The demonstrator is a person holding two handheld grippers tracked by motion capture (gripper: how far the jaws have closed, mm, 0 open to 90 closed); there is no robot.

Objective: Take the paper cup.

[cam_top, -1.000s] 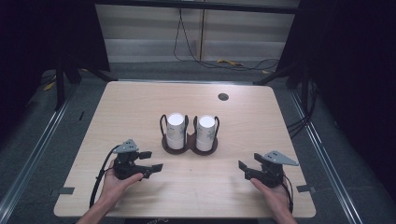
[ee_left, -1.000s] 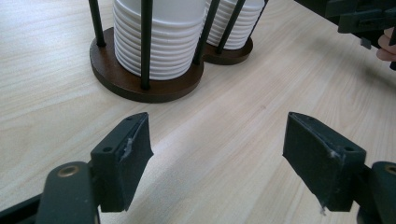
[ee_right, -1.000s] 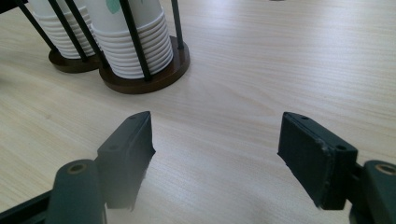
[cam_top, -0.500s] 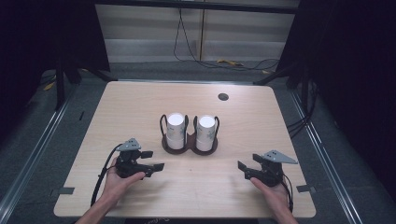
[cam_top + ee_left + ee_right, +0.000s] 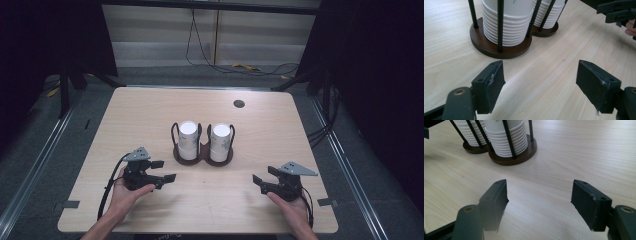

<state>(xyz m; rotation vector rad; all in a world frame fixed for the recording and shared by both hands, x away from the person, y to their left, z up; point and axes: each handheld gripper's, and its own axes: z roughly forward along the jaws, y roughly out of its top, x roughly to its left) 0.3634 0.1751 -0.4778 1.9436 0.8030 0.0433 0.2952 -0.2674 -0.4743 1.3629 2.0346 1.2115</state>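
Observation:
A dark wooden cup holder (image 5: 202,159) with black wire rods stands in the middle of the table. It carries two stacks of white paper cups, one on the left (image 5: 188,140) and one on the right (image 5: 220,141). My left gripper (image 5: 165,170) rests low at the front left, open, pointing toward the holder; its jaws have just closed slightly. My right gripper (image 5: 264,176) sits at the front right, open, its jaws just closing with nothing between them. In the left gripper view the near cup stack (image 5: 506,22) stands ahead of the empty left gripper (image 5: 540,82). The right gripper view shows a cup stack (image 5: 506,140) beyond the empty right gripper (image 5: 539,200).
A round cable hole (image 5: 239,104) lies near the table's (image 5: 125,120) far edge. Cables (image 5: 240,66) run over the floor behind the table. Dark curtains hang at both sides. The right gripper (image 5: 616,11) appears at the upper right of the left gripper view.
Both hands have stayed where they were. The right gripper's jaws look a little narrower than one second ago.

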